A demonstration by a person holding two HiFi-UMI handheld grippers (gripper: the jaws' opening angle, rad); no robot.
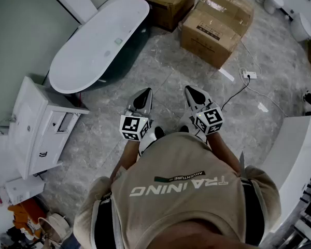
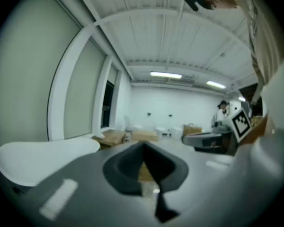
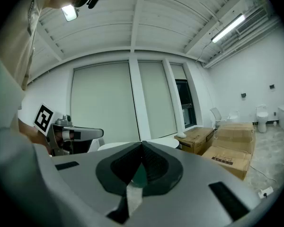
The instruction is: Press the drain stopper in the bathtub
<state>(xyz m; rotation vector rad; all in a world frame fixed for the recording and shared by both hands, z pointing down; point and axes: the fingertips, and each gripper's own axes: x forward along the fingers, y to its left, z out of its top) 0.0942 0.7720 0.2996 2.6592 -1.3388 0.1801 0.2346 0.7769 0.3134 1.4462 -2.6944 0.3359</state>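
Observation:
The white oval bathtub [image 1: 101, 40] stands on the grey floor at the upper left of the head view, ahead and to the left of me. Its inside and the drain stopper are hidden. I hold both grippers close to my chest, well short of the tub, pointing forward. My left gripper [image 1: 143, 95] has its jaws closed to a point with nothing between them, and my right gripper [image 1: 193, 92] is the same. The left gripper view shows the left gripper [image 2: 143, 145] with the bathtub rim [image 2: 42, 155] at its left. Beyond the right gripper [image 3: 142, 144] lies the bathtub [image 3: 164, 141].
Two cardboard boxes [image 1: 217, 22] [image 1: 168, 1] sit on the floor past the tub. A white vanity cabinet [image 1: 41, 123] stands at my left. A power strip with its cable [image 1: 249, 75] lies to the right, near a white block [image 1: 295, 154].

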